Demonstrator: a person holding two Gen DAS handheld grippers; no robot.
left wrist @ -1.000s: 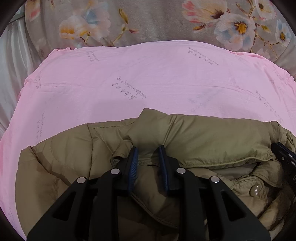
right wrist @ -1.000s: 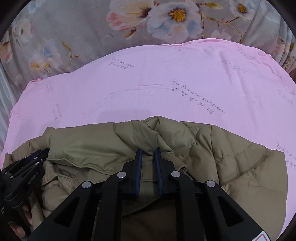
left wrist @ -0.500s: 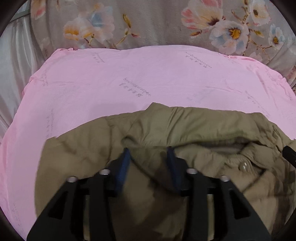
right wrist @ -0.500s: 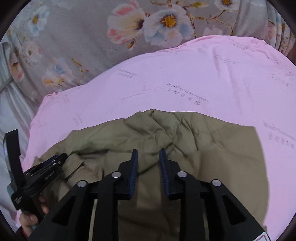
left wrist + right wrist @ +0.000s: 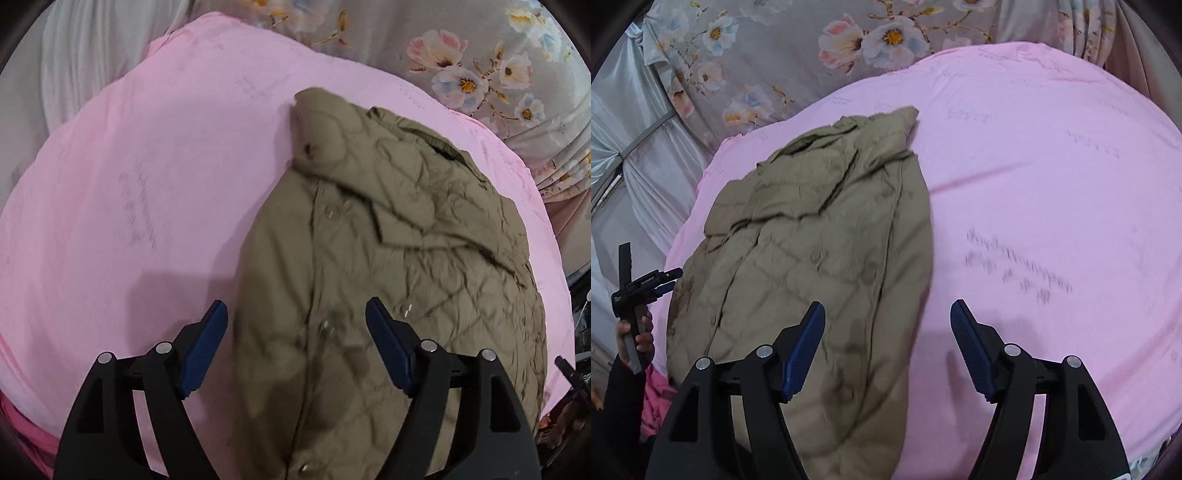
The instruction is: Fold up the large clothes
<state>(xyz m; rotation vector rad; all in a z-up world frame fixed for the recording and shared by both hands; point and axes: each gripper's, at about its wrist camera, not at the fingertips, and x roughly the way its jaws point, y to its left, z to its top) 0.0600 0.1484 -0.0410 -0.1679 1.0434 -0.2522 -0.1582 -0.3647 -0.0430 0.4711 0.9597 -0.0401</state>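
1. So here's where we're at: the olive-khaki quilted puffer jacket [image 5: 399, 258] is lying in a long folded bundle on the pink bedsheet with faint printed lettering [image 5: 147, 184]; in the left wrist view it takes up the right half of the sheet, collar end towards the grey floral curtain [image 5: 480, 66] at the back.
2. Our left gripper [image 5: 297, 347] has just been opening its jaws; the blue pads [image 5: 205, 347] stand wide apart with nothing clamped, just the jacket's near edge lying below the gap.
3. Same story with the right gripper [image 5: 888, 347]; its jaws have just been opening too, and they hang over the jacket's right edge and bare sheet, holding nothing.
4. From the right wrist view we can also spot the left hand [image 5: 635, 336] off the left edge of the bed, wrapped round its black handle.
5. Our read on the step: one fold is laid down and let go of; the bundle looks long and narrow, snaps facing up, so we'd guess it isn't finished.
6. Next move probably wants both grippers on one end of the bundle, pinching through the puffy layers, then carrying it over to the other end; it's slippery, springy stuff, so grab deep or the layers could slide apart.
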